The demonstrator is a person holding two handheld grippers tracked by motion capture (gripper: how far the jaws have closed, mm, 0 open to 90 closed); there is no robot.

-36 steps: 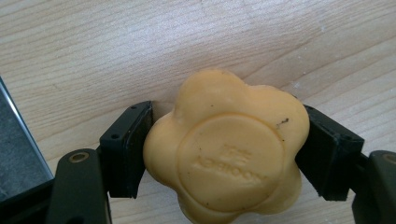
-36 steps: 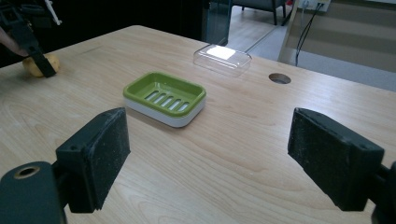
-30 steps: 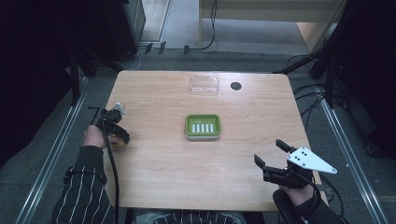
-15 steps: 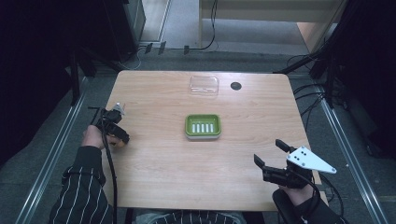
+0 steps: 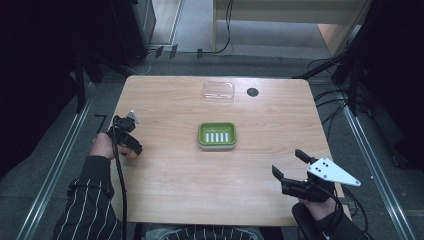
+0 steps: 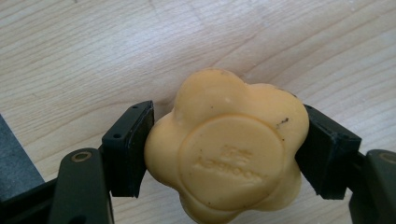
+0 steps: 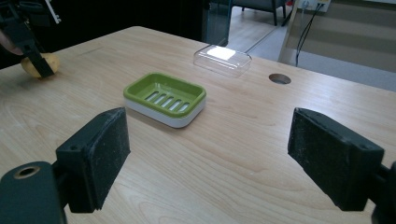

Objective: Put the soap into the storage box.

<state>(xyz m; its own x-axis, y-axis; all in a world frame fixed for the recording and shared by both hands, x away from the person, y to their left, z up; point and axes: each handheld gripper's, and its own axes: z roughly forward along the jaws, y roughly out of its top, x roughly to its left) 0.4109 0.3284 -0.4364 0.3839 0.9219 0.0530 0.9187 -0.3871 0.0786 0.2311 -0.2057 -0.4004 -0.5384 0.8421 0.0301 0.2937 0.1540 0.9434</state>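
Note:
A yellow flower-shaped soap [image 6: 229, 149] sits between the black jaws of my left gripper [image 6: 224, 154], which is shut on it just above the wooden table [image 5: 175, 185]. From above, that gripper [image 5: 131, 149] is at the table's left edge, with the soap [image 5: 131, 154] under it. A green soap dish [image 5: 217, 135] with a slotted bottom rests at the table's middle; it appears as the soap dish [image 7: 164, 98] ahead of my right gripper [image 7: 219, 158]. My right gripper [image 5: 290, 172] hovers open near the front right corner, holding nothing.
A clear plastic lid [image 5: 218, 92] lies at the far side of the table, beside a round cable hole [image 5: 252, 92]. Dark floor, metal rails and cables surround the table.
The left gripper has shifted slightly toward the near side at the table's left edge. The right gripper stays where it was.

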